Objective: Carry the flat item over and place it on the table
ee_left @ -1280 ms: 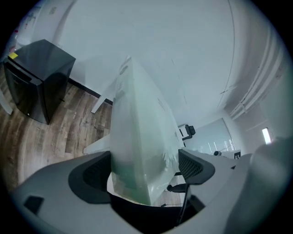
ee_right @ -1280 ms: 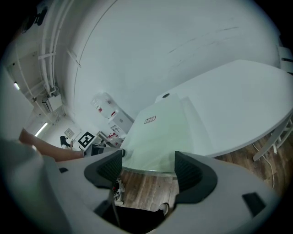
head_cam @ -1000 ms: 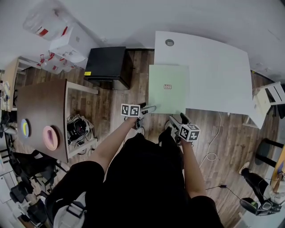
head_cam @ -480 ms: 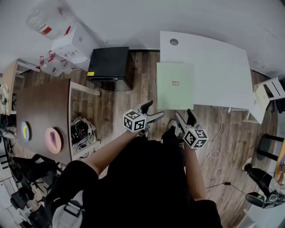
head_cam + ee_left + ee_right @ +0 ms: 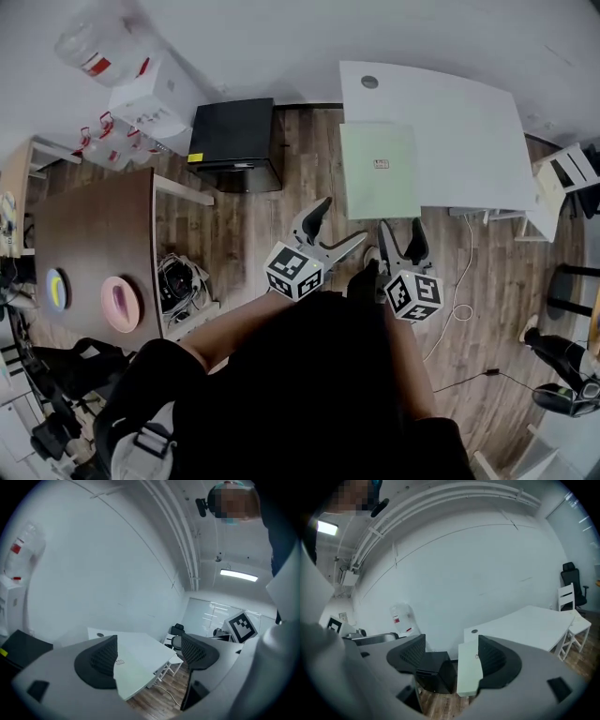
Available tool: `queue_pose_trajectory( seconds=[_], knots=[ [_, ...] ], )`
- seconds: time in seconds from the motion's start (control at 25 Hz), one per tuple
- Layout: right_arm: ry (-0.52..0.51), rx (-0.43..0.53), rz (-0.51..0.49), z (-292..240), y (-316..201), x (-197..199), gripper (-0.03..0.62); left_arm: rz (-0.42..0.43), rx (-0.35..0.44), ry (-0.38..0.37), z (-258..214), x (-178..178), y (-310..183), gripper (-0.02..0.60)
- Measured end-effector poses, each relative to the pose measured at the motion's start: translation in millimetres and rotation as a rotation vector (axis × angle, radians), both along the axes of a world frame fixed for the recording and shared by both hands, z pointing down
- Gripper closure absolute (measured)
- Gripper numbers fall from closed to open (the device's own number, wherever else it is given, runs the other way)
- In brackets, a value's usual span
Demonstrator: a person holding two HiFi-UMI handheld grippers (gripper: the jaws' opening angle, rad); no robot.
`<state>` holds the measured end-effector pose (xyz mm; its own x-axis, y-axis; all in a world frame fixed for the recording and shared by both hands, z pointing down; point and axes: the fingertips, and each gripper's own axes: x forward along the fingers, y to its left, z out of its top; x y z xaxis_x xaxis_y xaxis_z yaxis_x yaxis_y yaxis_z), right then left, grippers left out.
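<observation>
**A:** What does the head view show at the far left?

**B:** A brown counter [image 5: 89, 234] with a pink dish [image 5: 120, 303] on it, then a black cabinet [image 5: 234, 141]. Neither looks to be part of the job.

**A:** And the left gripper [image 5: 333, 230]?

**B:** Its fingers stand wide apart with nothing between them. It hangs close to the person's body, clear of the load.

**A:** Where is the flat item [image 5: 380, 172]?

**B:** It lies flat on the white counter [image 5: 469, 141], at the end nearer the cabinet. Its near edge seems to jut slightly past the counter's edge.

**A:** The right gripper [image 5: 401, 239]?

**B:** The same: fingers spread, empty, and short of the item.

**A:** What would finishing well take?

**B:** The placing looks as good as done. If the overhang needs fixing, both grippers should meet the near edge together and push evenly. That way the sheet slides straight on and does not pivot or tip off.
</observation>
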<state>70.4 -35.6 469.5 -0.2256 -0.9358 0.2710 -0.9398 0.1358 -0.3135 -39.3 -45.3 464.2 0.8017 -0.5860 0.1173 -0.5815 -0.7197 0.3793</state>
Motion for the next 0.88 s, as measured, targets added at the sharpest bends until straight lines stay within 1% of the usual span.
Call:
queue_pose_trajectory(
  seconds=[0.08, 0.2, 0.28, 0.32, 0.36, 0.4, 0.44, 0.48, 0.52, 0.56, 0.68, 0.76, 0.88],
  knots=[
    [0.016, -0.01, -0.009, -7, 7, -15, 0.235, 0.004, 0.021, -0.025, -11, -3, 6, 0.146],
    [0.028, -0.069, -0.014, -4, 16, -36, 0.237, 0.019, 0.032, -0.049, -14, -9, 17, 0.156],
    [0.03, -0.059, -0.009, -6, 20, -44, 0.241, 0.022, 0.037, -0.048, -14, -13, 23, 0.18],
    [0.03, -0.045, -0.002, -9, 22, -45, 0.241, 0.019, 0.048, -0.05, -16, -16, 25, 0.229],
    [0.028, -0.028, 0.01, -12, 25, -44, 0.243, 0.012, 0.066, -0.051, -18, -18, 26, 0.355],
    [0.028, -0.01, 0.026, -15, 28, -42, 0.244, 0.004, 0.088, -0.05, -22, -21, 27, 0.433],
    [0.029, 0.011, 0.04, -19, 31, -41, 0.253, -0.002, 0.109, -0.047, -27, -22, 27, 0.463],
    [0.032, 0.037, 0.051, -24, 34, -40, 0.302, -0.007, 0.127, -0.045, -31, -23, 28, 0.508],
    [0.036, 0.066, 0.057, -30, 38, -40, 0.423, -0.012, 0.143, -0.045, -34, -24, 29, 0.538],
    [0.041, 0.094, 0.057, -35, 41, -41, 0.52, -0.013, 0.157, -0.047, -37, -23, 30, 0.553],
    [0.058, 0.152, 0.025, -47, 45, -51, 0.541, 0.011, 0.167, -0.048, -38, -19, 33, 0.568],
    [0.071, 0.165, 0.0, -51, 46, -60, 0.553, 0.025, 0.151, -0.047, -34, -19, 32, 0.568],
    [0.114, 0.177, -0.013, -56, 46, -66, 0.554, 0.02, 0.139, -0.058, -30, -20, 30, 0.568]
  ],
)
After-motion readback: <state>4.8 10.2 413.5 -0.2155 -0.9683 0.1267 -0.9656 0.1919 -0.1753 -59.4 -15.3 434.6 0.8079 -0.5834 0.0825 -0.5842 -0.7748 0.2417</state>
